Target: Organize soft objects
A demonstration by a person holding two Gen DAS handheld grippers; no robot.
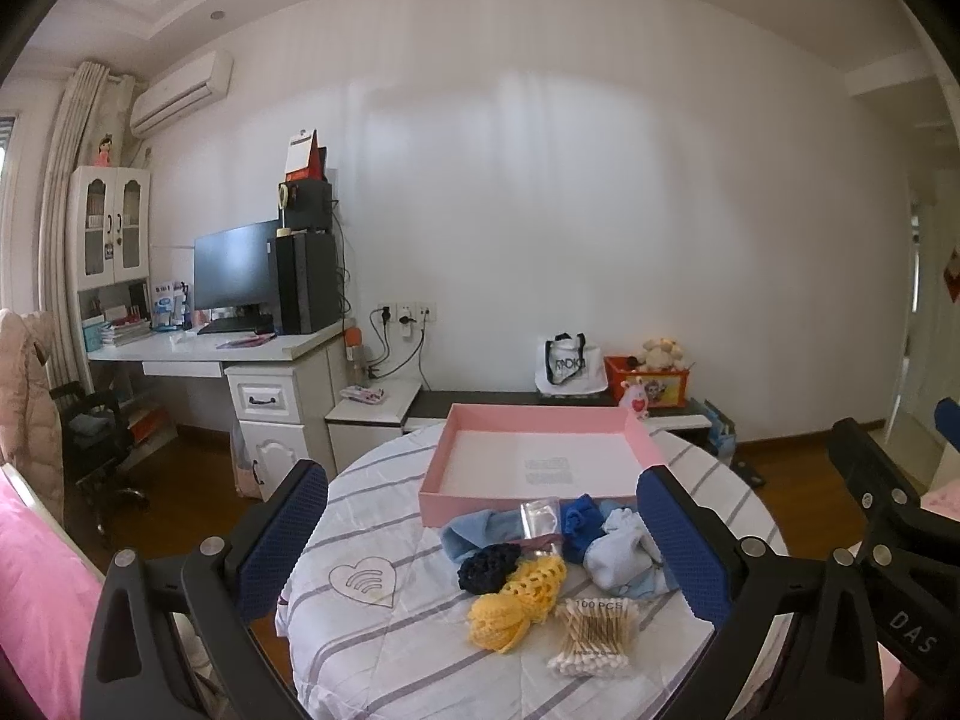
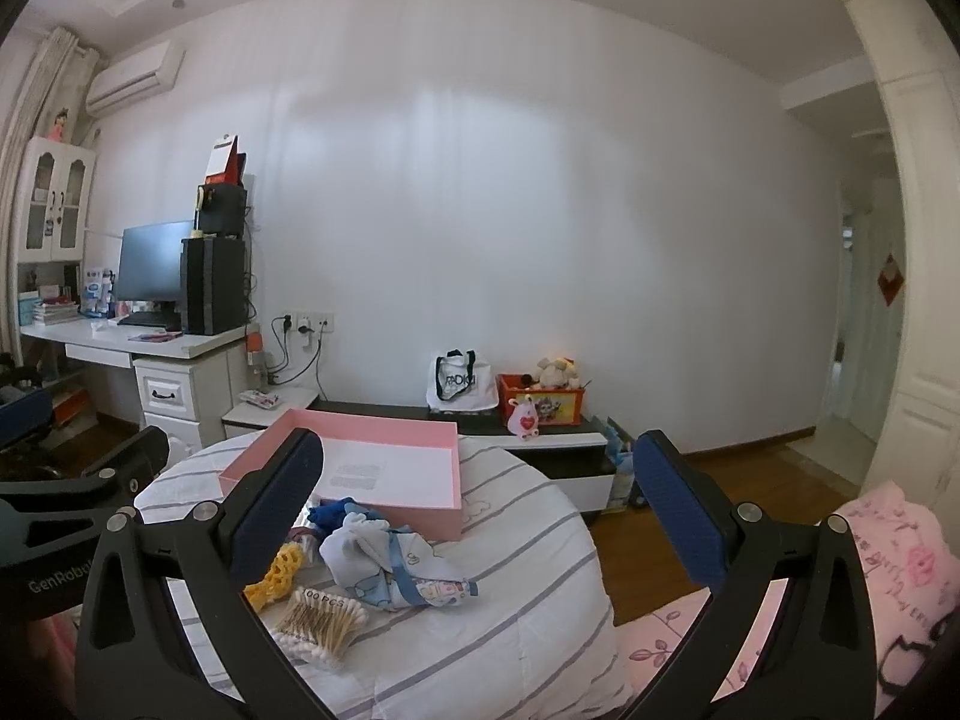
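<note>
Table (image 1: pixel 372 660) under striped white cloth, round-edged; pink tray (image 1: pixel 528 462) on its far half, nothing inside it; soft items heaped just in front of tray's near wall: pale blue socks (image 1: pixel 624 558), light blue cloth (image 1: pixel 480 534), royal blue scrap (image 1: pixel 579 525), navy crochet piece (image 1: pixel 489 567), two yellow crochet pieces (image 1: pixel 510 606); cotton swab pack (image 1: pixel 594 639) nearest, beside the yellow; left gripper (image 1: pixel 480 552) spread wide, holding nothing; right gripper (image 2: pixel 480 516) likewise wide, nothing between fingers.

Pink box (image 1: pixel 645 438), yellow crochet (image 1: pixel 498 615), grey-striped white cloth (image 1: pixel 384 648).
</note>
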